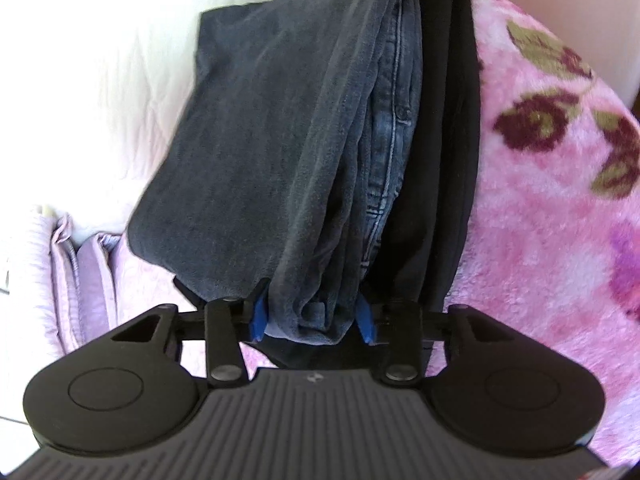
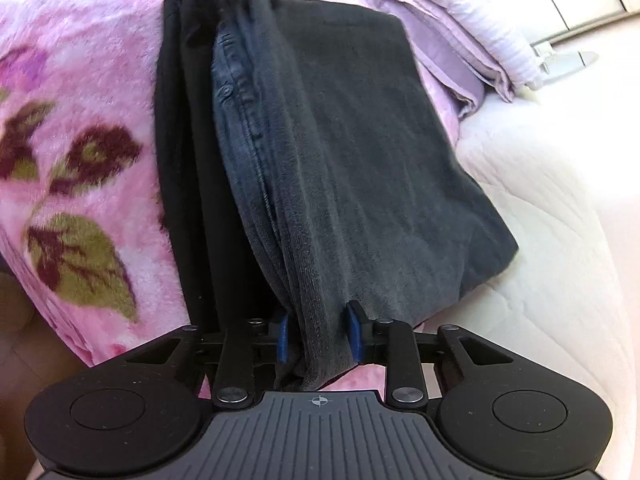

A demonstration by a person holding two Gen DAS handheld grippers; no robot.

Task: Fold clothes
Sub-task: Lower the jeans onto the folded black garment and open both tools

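Note:
A dark grey garment (image 1: pixel 260 140) is folded over blue jeans (image 1: pixel 394 128), and the bundle is stretched between both grippers. My left gripper (image 1: pixel 312 318) is shut on one end of the bundle, with the bunched grey cloth pinched between its blue pads (image 1: pixel 258 316). At the opposite end my right gripper (image 2: pixel 318 336) is shut on the grey garment (image 2: pixel 360 160); the jeans (image 2: pixel 236 120) show along its left edge. A black garment (image 1: pixel 444 140) lies flat beside and partly under the bundle, also seen as the black garment (image 2: pixel 180 160) in the right wrist view.
A fluffy pink floral blanket (image 1: pixel 560 200) lies under the black garment and fills the blanket (image 2: pixel 80 160) side. A white quilted mattress (image 2: pixel 540 240) lies on the other side. Folded lilac bedding (image 2: pixel 460 40) sits at the far corner.

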